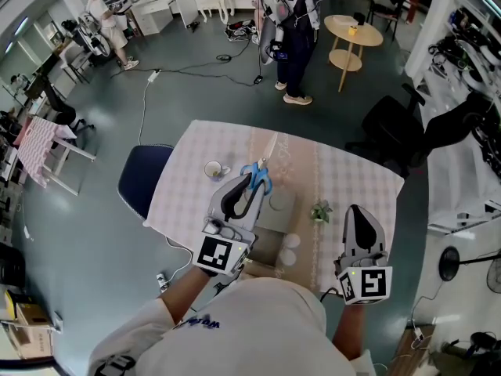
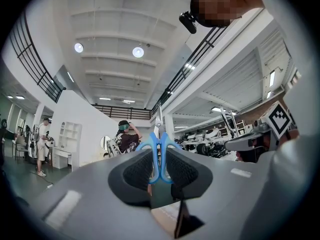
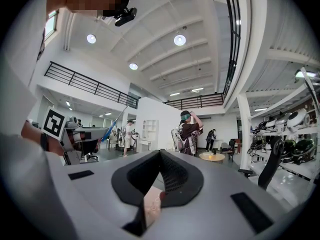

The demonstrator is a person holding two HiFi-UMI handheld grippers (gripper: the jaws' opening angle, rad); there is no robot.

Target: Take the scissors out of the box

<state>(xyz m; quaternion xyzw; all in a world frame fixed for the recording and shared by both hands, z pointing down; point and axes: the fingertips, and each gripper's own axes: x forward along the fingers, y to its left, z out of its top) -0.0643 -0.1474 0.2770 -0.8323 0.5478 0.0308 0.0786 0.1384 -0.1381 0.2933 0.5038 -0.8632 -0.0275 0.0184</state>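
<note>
We have the scissors (image 2: pixel 159 149) out of the box (image 1: pixel 282 214). The left claw (image 2: pixel 160 159) is narrowed onto their blue handles, with the blades pointing up and away from us. In the head view they hang in the air over the far left edge of the box, clear of it and above the checked desk (image 1: pixel 352 178). The right claw (image 3: pixel 159 156) is closed with nothing in it, held well apart at the near right.

We judge that the main risk is in the grip. The pads pinch only the thin, rounded handle loops, so the long blades could swing about that pinch if we tilt or jerk the hand. If the scissors slip, they could fall back into the box, or land point-first on the cloth near the cup (image 1: pixel 213 169) at the left. The small plant (image 1: pixel 319 211) on the right looks safely out of their path.
</note>
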